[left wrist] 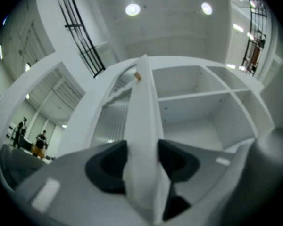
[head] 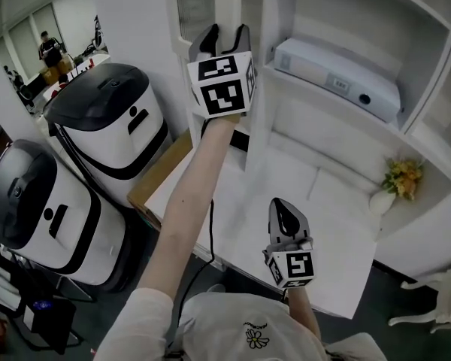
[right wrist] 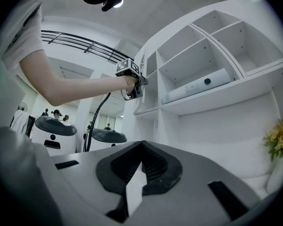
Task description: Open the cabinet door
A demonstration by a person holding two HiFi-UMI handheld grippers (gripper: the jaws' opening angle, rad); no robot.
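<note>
left gripper (head: 227, 40) | clamped on cabinet door (left wrist: 141, 107) edge | right gripper (head: 283, 210) closed, empty

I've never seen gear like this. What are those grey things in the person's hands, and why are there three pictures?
There is no robot here: a person holds a pair of tongs in each hand. One picture comes from a camera on the person's head, the other two from cameras riding on the tongs. The left tongs grip the edge of the white cabinet door. The right tongs are shut and empty. On the shelves sit a white box and some yellow flowers.
</note>
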